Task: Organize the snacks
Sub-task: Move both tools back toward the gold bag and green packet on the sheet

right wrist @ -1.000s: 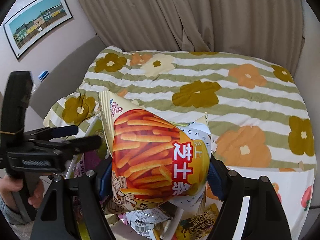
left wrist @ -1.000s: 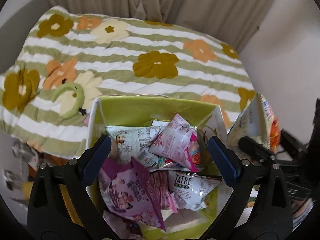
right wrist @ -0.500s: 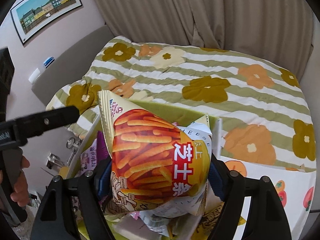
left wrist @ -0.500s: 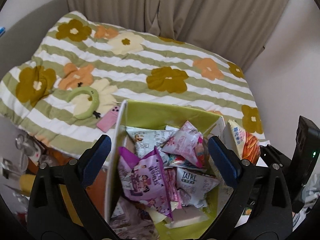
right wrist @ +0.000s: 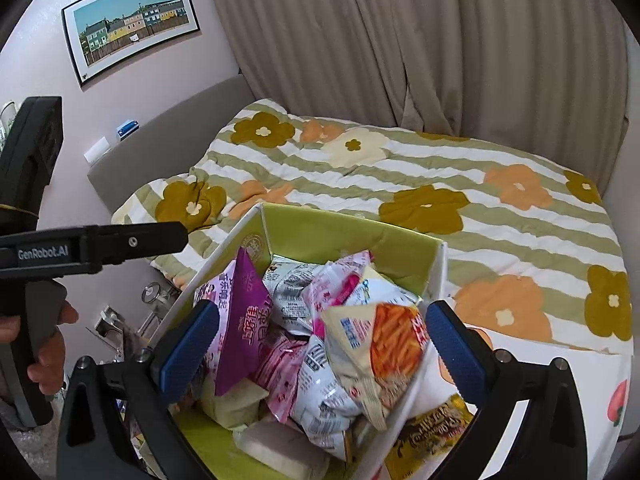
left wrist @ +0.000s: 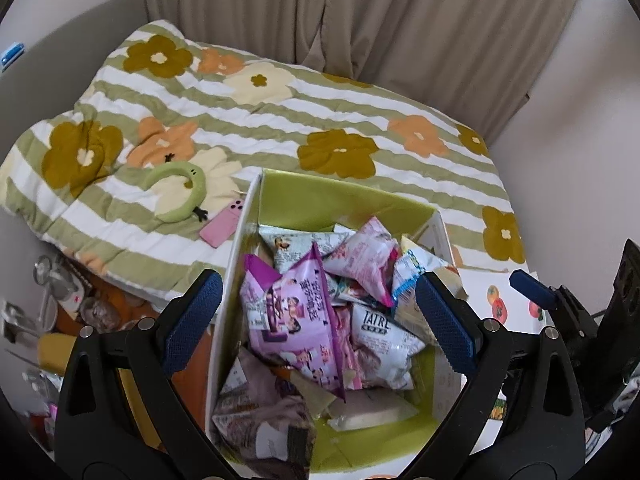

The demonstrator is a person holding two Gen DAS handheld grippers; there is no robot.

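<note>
White "TATRE" packet (left wrist: 382,330) lies in the green box (left wrist: 340,204); "GenRobot.AI" marks the left gripper (left wrist: 320,320), fingers open; right gripper (right wrist: 320,354) fingers opening, empty.

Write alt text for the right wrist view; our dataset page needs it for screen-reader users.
The right claw is opening above a green-lined box heaped with snack bags, an orange cheese-stick bag loose between its blue pads, touching neither. Behind lies a flower-patterned quilt; the left claw reaches in from the left.

Right gripper (right wrist: 320,344) opening over the green box (right wrist: 348,236) — orange snack bag (right wrist: 384,356) loose atop the pile.
</note>
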